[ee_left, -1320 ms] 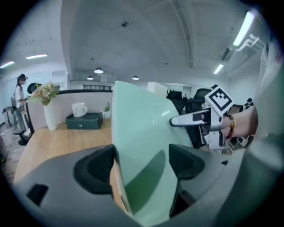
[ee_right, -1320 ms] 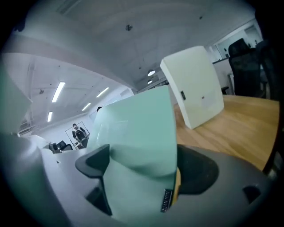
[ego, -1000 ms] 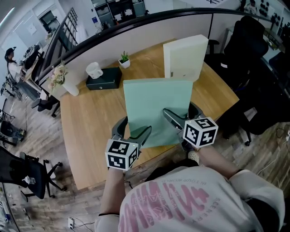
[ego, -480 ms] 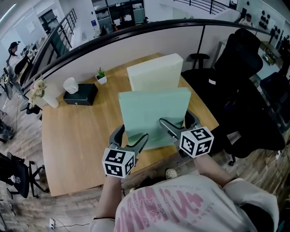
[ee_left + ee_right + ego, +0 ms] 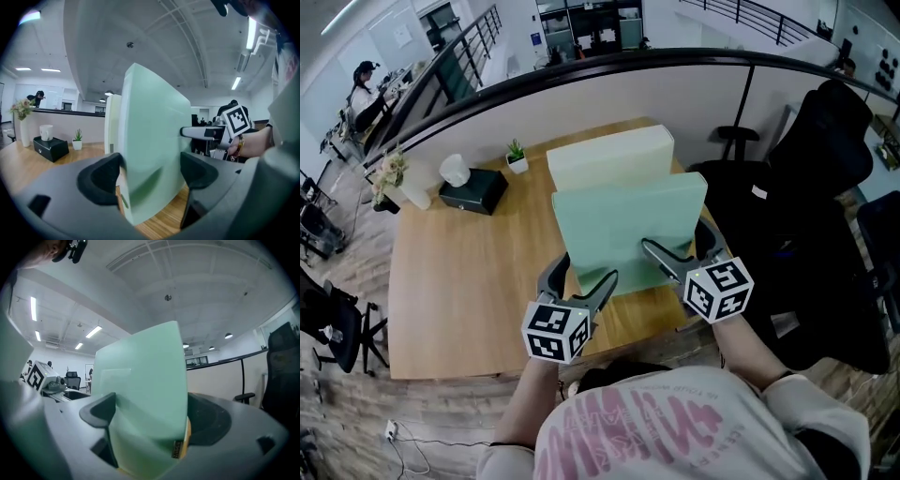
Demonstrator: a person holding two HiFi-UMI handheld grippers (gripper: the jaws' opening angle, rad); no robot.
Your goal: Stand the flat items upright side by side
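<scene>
At the wooden table (image 5: 450, 281), left tongs (image 5: 581, 277) and right tongs (image 5: 677, 240) pinch an upright mint-green folder (image 5: 628, 220).

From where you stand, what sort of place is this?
Probably an open-plan office: a wooden desk against a low partition, a black office chair beside it, a green file and a cream file.

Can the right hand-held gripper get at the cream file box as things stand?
Probably not: the right hand-held gripper is clamped on the green file box, which stands directly between it and the cream file box.
</scene>
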